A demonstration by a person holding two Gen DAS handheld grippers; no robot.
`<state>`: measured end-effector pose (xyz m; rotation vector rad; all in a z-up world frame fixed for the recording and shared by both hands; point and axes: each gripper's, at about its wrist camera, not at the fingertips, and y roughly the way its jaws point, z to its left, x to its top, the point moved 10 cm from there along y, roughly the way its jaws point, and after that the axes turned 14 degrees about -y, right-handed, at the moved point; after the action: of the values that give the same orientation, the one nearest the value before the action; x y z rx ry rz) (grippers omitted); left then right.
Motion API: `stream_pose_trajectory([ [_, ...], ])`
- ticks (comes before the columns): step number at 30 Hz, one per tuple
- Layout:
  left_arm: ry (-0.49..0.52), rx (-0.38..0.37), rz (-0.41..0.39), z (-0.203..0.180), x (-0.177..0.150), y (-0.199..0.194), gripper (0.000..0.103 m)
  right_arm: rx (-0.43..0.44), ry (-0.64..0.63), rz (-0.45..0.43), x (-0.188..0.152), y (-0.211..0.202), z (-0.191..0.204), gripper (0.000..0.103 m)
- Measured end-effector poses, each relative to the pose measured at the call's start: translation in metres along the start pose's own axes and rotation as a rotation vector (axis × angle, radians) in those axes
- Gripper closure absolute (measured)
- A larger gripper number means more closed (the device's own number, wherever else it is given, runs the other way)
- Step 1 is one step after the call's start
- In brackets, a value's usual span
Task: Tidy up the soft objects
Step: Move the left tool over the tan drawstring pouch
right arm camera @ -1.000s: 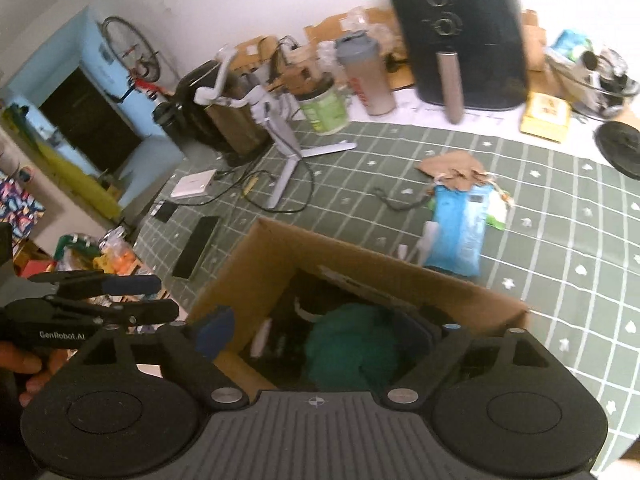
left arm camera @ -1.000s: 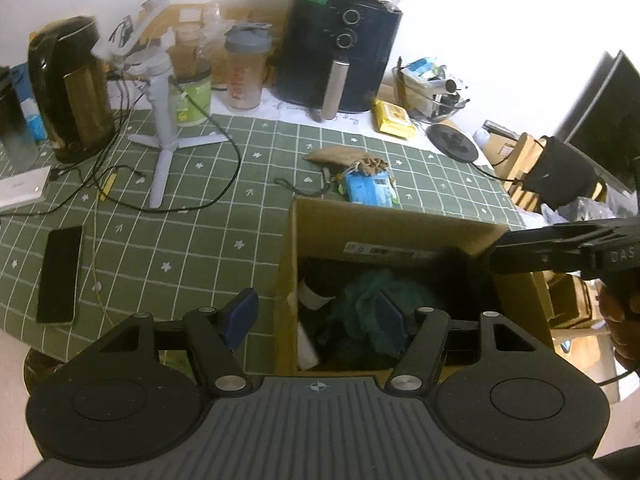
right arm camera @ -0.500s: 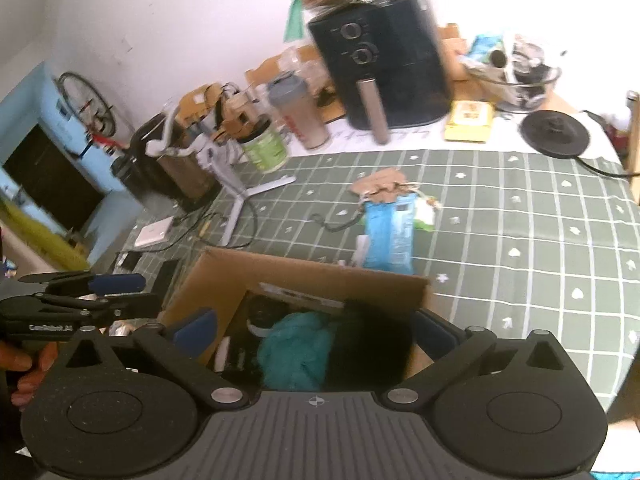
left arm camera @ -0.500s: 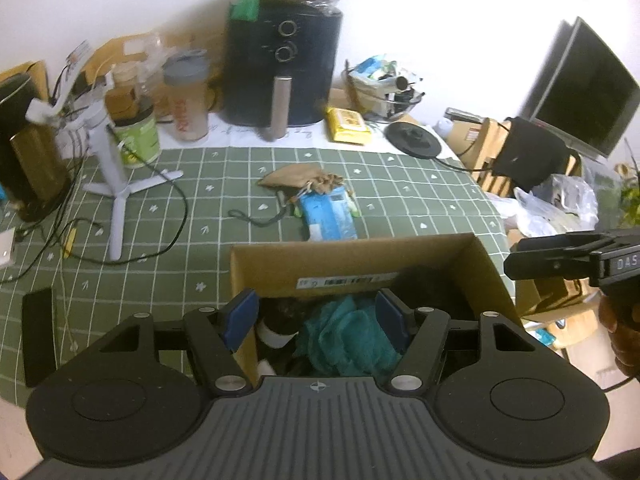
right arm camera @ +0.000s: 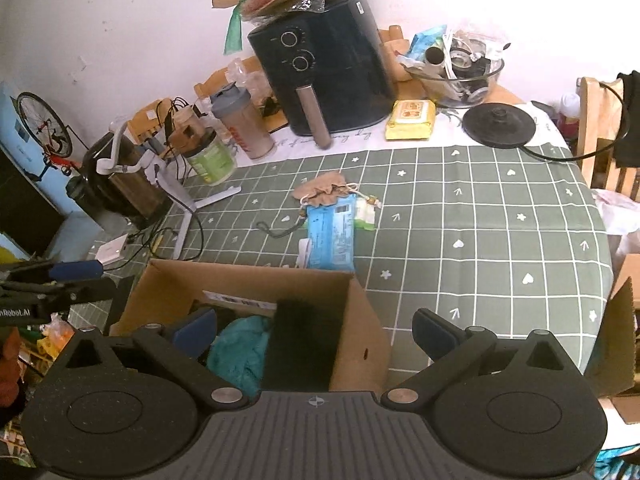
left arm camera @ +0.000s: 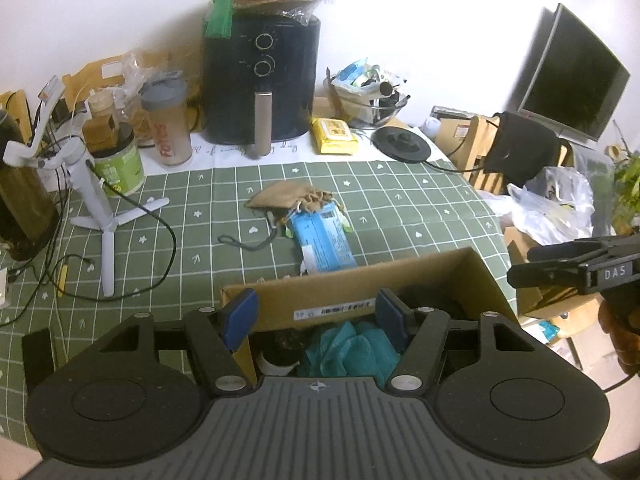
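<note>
Cardboard box below both grippers, jaws spread, empty

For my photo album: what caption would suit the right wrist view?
Open right gripper poised above a cardboard box holding a teal cloth, green checked table beyond.

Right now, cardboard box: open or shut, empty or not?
Open and not empty. The cardboard box has no lid or flaps over its top, and a teal cloth and a black soft item lie inside.
</note>
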<state>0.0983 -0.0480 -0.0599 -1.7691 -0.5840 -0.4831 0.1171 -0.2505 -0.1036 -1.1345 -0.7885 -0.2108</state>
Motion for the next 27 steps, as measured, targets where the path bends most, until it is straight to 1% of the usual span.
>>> stream_pose_trajectory([
  [5, 0.022, -0.014, -0.004, 0.005, 0.014, 0.008, 0.039, -0.05, -0.01, 0.004, 0.006, 0.006, -0.006, 0.0],
  [9, 0.036, -0.021, -0.007, 0.011, 0.024, 0.015, 0.039, -0.116, -0.042, 0.011, 0.011, 0.012, -0.013, 0.0],
  [13, 0.053, -0.024, -0.013, 0.017, 0.035, 0.023, 0.039, -0.147, -0.043, -0.012, 0.017, 0.015, -0.02, 0.0],
  [17, 0.073, -0.02, -0.025, 0.023, 0.046, 0.029, 0.039, -0.189, -0.07, -0.017, 0.023, 0.019, -0.027, 0.0],
  [23, 0.107, -0.023, -0.032, 0.03, 0.06, 0.041, 0.039, -0.214, -0.075, -0.001, 0.029, 0.027, -0.034, 0.0],
  [27, 0.139, -0.027, -0.031, 0.034, 0.069, 0.052, 0.039, -0.215, -0.073, 0.002, 0.032, 0.031, -0.037, 0.0],
])
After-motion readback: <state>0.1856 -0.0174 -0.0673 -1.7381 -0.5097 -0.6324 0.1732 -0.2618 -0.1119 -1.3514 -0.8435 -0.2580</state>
